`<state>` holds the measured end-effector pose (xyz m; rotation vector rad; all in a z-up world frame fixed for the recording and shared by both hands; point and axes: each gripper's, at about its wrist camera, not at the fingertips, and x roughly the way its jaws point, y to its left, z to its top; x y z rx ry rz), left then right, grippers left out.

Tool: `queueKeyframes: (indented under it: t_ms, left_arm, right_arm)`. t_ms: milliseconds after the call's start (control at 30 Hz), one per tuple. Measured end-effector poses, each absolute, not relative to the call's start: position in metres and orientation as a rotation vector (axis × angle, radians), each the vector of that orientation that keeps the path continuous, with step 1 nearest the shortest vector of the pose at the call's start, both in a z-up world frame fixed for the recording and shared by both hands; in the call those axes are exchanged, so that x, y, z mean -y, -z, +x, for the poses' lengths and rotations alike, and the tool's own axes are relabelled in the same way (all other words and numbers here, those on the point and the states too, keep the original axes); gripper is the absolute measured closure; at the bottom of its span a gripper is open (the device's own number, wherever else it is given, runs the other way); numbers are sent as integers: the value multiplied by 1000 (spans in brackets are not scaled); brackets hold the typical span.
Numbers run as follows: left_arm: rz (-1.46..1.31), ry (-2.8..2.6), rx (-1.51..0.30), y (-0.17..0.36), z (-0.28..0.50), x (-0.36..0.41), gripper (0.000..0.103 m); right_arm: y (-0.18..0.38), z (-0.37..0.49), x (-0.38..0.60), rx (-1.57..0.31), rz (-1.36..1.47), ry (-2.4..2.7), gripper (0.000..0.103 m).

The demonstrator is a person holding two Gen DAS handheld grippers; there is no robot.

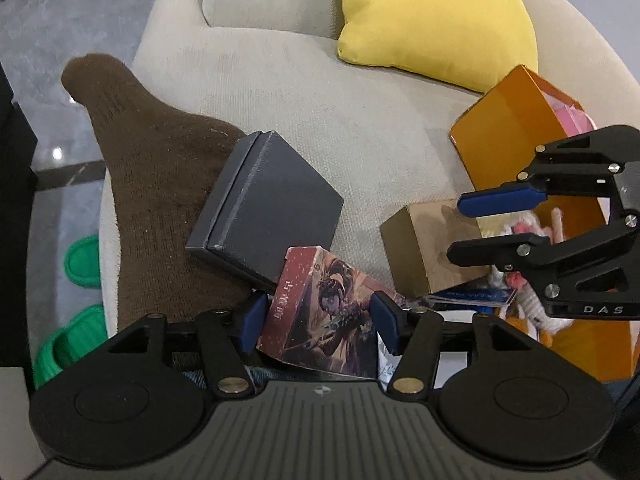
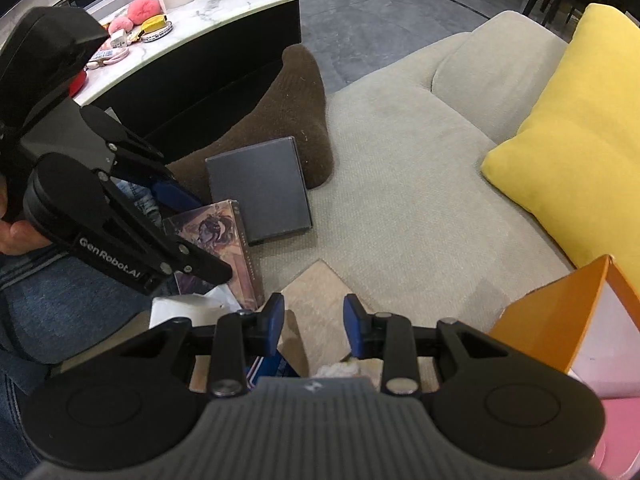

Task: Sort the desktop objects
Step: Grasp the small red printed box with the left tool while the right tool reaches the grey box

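The left gripper (image 1: 320, 322) stands spread around a glossy red illustrated card box (image 1: 320, 316), its blue pads (image 1: 252, 320) beside the box's edges without clearly pressing. The right gripper (image 2: 314, 326), partly parted, hovers over a flat tan cardboard box (image 2: 316, 300) with nothing pinched. Beyond lies a matte dark-grey rectangular lidded box (image 1: 272, 204) leaning on a ribbed brown knitted sock (image 1: 156, 184). An open orange paperboard box (image 1: 508, 128) and a smooth yellow cushion (image 1: 432, 16) sit farther on the coarse beige woven sofa (image 1: 300, 88).
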<state>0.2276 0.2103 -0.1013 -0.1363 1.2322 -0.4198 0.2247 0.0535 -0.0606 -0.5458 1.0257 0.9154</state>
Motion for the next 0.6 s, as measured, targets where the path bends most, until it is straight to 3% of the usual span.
queueKeyframes:
  t_ms: [300,367,600]
  left_arm:
    - [-181,471,-1217,69,210,-204,72]
    - [-174,485,-1227,65,207,-196,73]
    - [-115,439,-1219,75,209,-171,75]
  right_arm:
    - [62,222,-59,-1022,-566,-938,70]
    - [61,218,-58,-1011,-574,-940,76]
    - [54,211,-49,-1002,-577,-920,76]
